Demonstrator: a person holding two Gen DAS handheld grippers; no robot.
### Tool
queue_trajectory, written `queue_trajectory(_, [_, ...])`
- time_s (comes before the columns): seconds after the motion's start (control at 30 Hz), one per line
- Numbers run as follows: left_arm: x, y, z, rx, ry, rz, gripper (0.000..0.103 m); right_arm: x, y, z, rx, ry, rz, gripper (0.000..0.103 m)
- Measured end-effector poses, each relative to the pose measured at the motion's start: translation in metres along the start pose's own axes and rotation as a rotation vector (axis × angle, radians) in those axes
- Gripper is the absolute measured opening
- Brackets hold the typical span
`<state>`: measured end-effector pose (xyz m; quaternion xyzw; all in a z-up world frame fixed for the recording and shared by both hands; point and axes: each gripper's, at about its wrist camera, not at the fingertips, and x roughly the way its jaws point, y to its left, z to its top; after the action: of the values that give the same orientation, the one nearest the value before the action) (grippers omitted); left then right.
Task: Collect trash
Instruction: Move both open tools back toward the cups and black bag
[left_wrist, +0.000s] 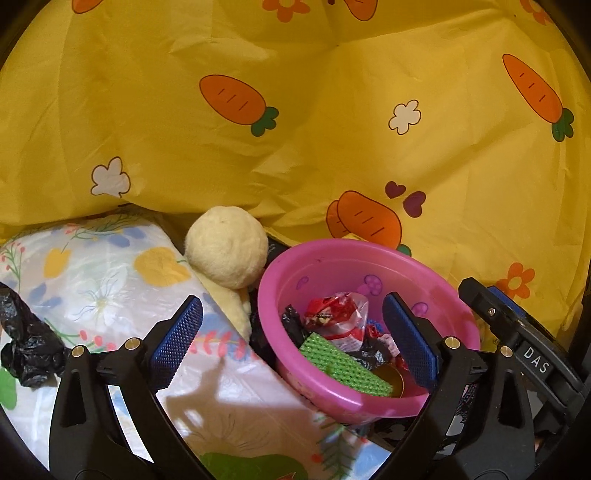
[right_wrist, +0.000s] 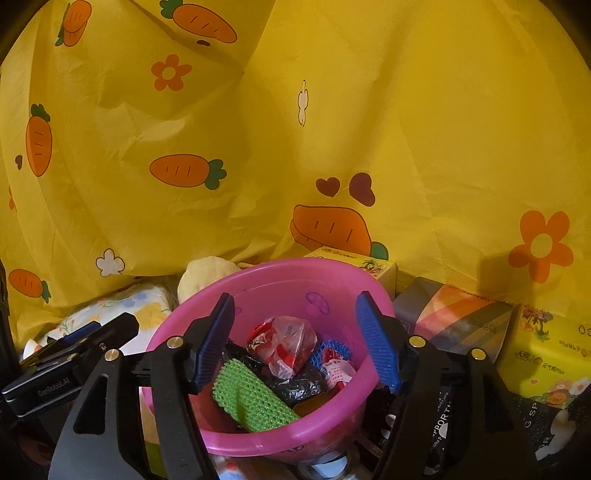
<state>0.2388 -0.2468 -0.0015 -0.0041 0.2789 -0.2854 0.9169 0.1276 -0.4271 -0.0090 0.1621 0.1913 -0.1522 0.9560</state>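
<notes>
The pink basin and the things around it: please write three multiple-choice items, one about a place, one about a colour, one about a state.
1. Where is the crumpled black bag that lies outside the pink basin?
A. On the floral sheet
B. On the tissue packs
C. On the basin rim

2. What colour is the mesh piece inside the basin?
A. Red
B. Green
C. White

3. How is the right gripper?
A. Shut on the mesh
B. Shut, empty
C. Open

Answers: 1 A, it rests on the floral sheet, left of the basin. 2 B, clearly green. 3 C, its blue fingers stand apart, holding nothing.

A creased yellow carrot-print sheet (left_wrist: 332, 122) hangs as backdrop behind a floral-covered surface (left_wrist: 110, 280).
</notes>
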Motion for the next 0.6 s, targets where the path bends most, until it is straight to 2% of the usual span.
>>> queue_trajectory(0.1, [-0.012, 0.003, -0.005, 0.000, -0.003, 0.026, 0.096, -0.007, 0.008, -0.006, -0.024, -0.001, -0.013, 0.075])
queue_trajectory(0.6, [-0.069, 0.039, -0.038, -0.027, -0.024, 0.151, 0.096, -0.042, 0.042, -0.033, -0.054, -0.013, 0.010, 0.080])
